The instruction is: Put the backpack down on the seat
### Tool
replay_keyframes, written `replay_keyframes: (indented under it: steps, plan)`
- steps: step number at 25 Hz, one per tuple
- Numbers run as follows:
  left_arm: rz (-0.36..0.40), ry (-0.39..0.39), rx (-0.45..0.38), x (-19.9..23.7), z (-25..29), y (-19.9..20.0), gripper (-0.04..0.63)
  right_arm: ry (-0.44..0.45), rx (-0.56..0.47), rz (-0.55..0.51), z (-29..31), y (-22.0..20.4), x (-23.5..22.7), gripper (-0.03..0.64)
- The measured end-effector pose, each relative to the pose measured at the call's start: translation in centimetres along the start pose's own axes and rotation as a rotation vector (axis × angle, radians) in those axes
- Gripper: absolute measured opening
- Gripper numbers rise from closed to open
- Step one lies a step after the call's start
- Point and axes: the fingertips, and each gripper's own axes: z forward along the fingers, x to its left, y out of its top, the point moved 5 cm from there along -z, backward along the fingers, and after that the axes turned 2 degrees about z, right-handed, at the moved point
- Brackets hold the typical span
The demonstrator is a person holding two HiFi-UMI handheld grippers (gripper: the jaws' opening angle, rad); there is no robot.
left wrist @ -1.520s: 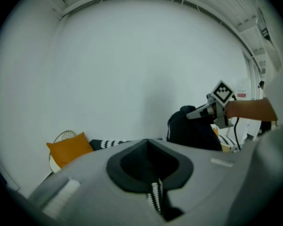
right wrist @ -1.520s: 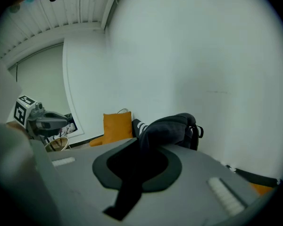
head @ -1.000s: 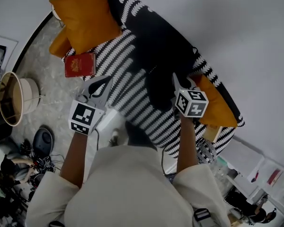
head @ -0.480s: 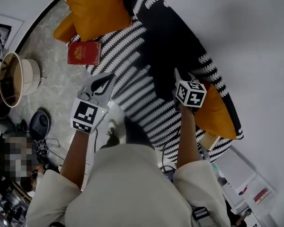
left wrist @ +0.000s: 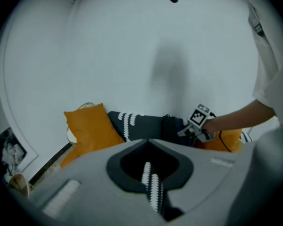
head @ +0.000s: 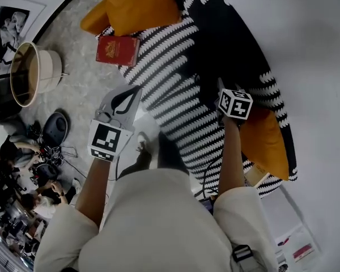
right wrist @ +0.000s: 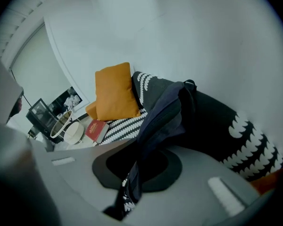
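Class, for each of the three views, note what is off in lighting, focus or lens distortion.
Head view: bright and even, stripes on the sofa sharp, wide-angle bending toward the edges. Left gripper view: dim, black round vignette, a soft shadow on the wall, its own fingers blurred up close. Right gripper view: same vignette; the backpack reads as a dark, nearly detail-less mass.

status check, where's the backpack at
left gripper shut, empty. right gripper shut on backpack strap, backpack against seat back. red book, orange cushion off to the side.
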Motion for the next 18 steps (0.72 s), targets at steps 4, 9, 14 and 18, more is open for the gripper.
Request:
replay_keyframes:
  steps: [4,9,14,18]
  plan:
    - [-0.023,0.037,0.02,1.6,-0.8,-1.5,0.005,0.006,0.06,-0.006,4.2,-1.1,1.1,0.025]
    - [-0.056,0.086,0.043,2.8,-2.5,-3.0,0.003,0.027,0.072,0.008,7.4,-1.4,2.3,0.026]
    - [-0.119,0.12,0.052,3.7,-4.8,-4.2,0.005,0.058,0.078,-0.011,9.8,-0.2,4.8,0.037]
    - [-0.144,0.133,0.07,3.9,-5.9,-5.6,0.005,0.065,0.071,-0.011,11.7,1.0,6.4,0.046]
